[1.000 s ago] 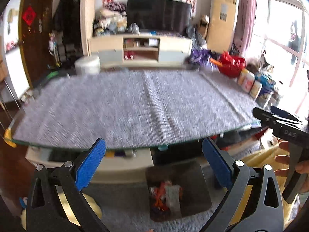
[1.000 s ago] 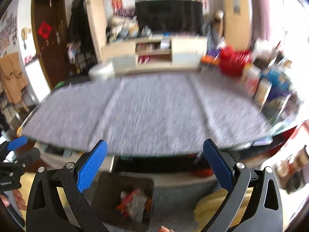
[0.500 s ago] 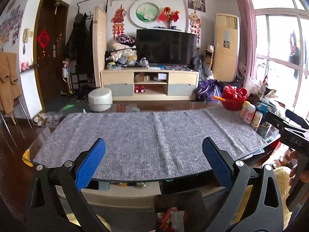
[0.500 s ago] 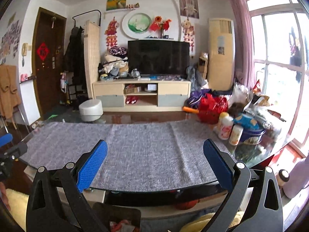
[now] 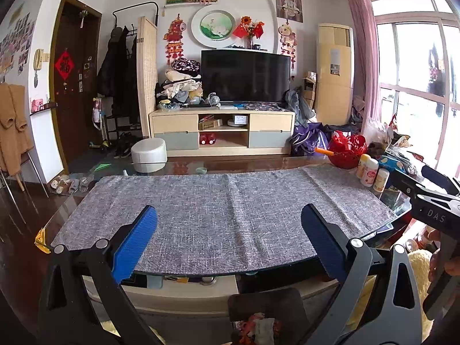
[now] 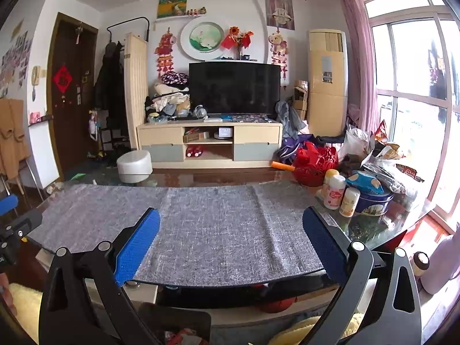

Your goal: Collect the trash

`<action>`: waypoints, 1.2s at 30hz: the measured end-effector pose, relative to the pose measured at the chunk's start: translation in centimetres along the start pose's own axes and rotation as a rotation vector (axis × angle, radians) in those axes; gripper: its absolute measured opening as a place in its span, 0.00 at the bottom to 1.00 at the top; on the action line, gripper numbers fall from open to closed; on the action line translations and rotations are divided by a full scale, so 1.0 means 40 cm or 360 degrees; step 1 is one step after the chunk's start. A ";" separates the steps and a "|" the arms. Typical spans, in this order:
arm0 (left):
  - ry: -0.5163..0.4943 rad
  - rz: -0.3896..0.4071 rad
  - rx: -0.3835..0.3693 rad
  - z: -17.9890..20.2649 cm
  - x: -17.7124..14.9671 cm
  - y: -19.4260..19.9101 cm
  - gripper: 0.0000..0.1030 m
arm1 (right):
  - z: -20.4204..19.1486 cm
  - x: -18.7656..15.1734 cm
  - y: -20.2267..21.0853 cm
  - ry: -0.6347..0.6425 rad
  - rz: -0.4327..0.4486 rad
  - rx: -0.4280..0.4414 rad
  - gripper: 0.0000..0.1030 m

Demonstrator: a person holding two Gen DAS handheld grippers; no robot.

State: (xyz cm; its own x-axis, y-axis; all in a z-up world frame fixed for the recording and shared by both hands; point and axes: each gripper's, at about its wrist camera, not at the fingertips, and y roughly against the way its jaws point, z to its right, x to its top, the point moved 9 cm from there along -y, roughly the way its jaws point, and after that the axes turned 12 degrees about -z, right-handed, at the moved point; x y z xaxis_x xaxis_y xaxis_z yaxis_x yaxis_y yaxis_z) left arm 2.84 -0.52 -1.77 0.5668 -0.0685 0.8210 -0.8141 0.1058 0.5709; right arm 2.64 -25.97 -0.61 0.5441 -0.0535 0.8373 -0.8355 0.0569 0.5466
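**Both grippers wide open above the near table edge, trash in the bin below**

Your left gripper (image 5: 228, 243) has its jaws spread wide with nothing between the blue pads (image 5: 135, 247); it hangs over the near edge of the glass table (image 5: 72, 201). Your right gripper (image 6: 230, 243) is spread just as wide and holds nothing, level with the same edge. Each one shows at the margin of the other's view, so they sit side by side, well apart.

A grey cloth (image 5: 230, 201) covers most of the table top and lies bare. At the far right end stand a red basket (image 6: 314, 165), three small bottles (image 6: 335, 191), a blue tin (image 6: 371, 198) and a heap of bags.

The trash (image 5: 257, 329), crumpled red and pale wrappers, lies inside the dark bin (image 5: 267, 299) on the floor, under the near table edge and just below your left gripper. From the right wrist the bin (image 6: 175, 320) appears low and left.
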 end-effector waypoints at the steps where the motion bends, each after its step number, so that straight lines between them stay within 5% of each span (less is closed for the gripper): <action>1: 0.0000 -0.0001 0.0001 0.000 0.000 0.000 0.92 | 0.001 -0.002 -0.004 -0.0002 -0.0003 0.0001 0.97; 36: 0.0026 0.0012 0.0002 0.019 0.000 0.015 0.92 | -0.020 0.002 -0.009 0.0023 -0.0023 0.0039 0.97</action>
State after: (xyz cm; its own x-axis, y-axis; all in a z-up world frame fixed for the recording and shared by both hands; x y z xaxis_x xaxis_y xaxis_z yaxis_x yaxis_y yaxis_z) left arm 2.27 -1.20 -1.43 0.5626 -0.0513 0.8251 -0.8186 0.1049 0.5647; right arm 3.05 -25.20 -0.75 0.5571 -0.0399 0.8295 -0.8290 0.0316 0.5584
